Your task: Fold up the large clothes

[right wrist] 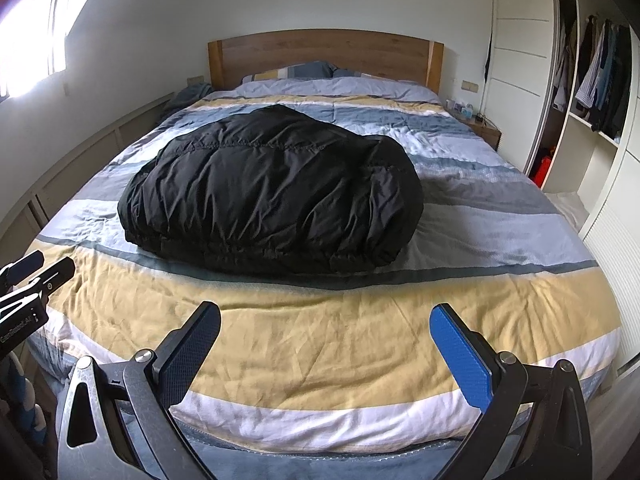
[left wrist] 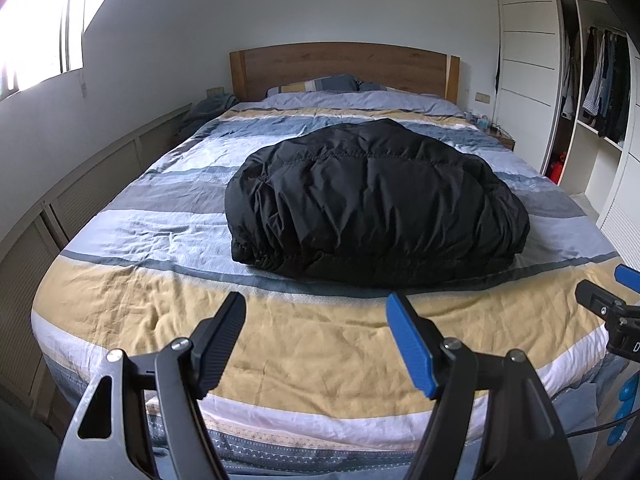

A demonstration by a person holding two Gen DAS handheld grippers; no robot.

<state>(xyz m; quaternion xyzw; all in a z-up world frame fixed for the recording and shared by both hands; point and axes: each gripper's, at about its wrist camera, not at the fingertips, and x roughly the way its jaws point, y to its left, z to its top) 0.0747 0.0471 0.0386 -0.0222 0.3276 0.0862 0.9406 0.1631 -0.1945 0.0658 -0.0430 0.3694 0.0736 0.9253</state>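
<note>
A wide bed (left wrist: 120,312) with a striped duvet in yellow, white, blue and grey fills the room; a wooden headboard (left wrist: 340,66) stands against the plain white wall (left wrist: 280,8); a bright window (left wrist: 36,28) glares at left; an open wardrobe (right wrist: 592,92) at right holds what look like hanging garments.
</note>
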